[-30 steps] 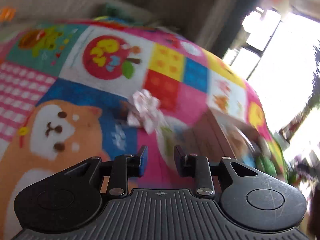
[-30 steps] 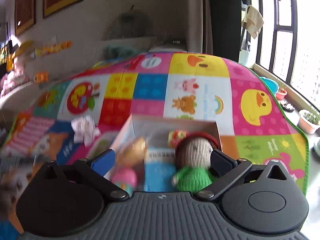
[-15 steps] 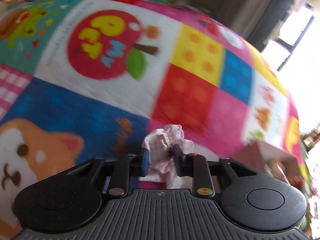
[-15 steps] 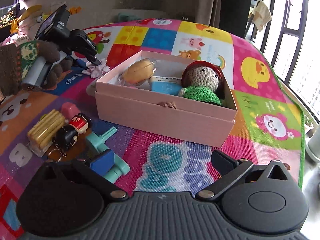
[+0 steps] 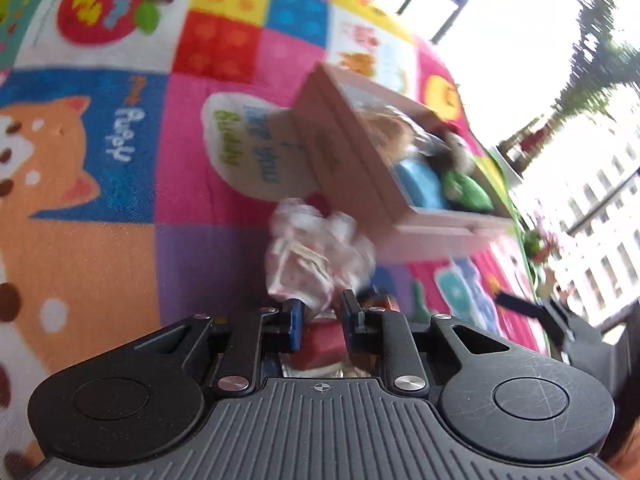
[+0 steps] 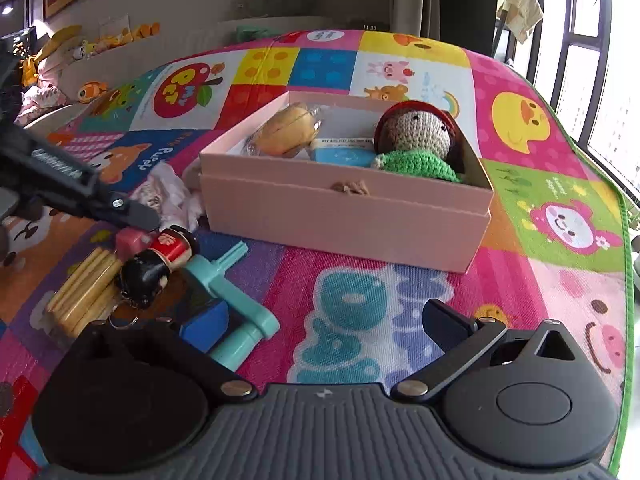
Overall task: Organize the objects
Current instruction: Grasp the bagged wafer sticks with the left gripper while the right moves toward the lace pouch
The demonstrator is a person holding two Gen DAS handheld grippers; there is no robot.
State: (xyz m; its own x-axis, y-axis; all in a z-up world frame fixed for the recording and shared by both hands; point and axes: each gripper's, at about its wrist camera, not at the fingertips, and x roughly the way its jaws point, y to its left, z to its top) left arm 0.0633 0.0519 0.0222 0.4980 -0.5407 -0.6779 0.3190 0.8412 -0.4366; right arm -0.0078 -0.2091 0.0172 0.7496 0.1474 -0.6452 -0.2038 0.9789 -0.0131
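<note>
My left gripper (image 5: 320,314) is shut on a crumpled pink-and-white cloth bow (image 5: 316,256) and holds it above the mat, left of the pink box (image 5: 360,160). The bow also shows in the right wrist view (image 6: 168,196), beside the left gripper's fingers (image 6: 132,212). The pink box (image 6: 344,208) holds a wrapped bun (image 6: 288,132), a blue packet (image 6: 340,156) and a crocheted doll (image 6: 420,140). My right gripper (image 6: 320,324) is open and empty, low over the mat in front of the box.
On the colourful play mat (image 6: 560,200) left of the box lie a pink block (image 6: 130,240), a black-and-red doll keychain (image 6: 160,264), a yellow ridged packet (image 6: 84,292) and a teal plastic toy (image 6: 236,300). Windows are on the right.
My left gripper closed on the bow, lifted it and swung right toward the box. My right gripper has pulled back from the box and stays open.
</note>
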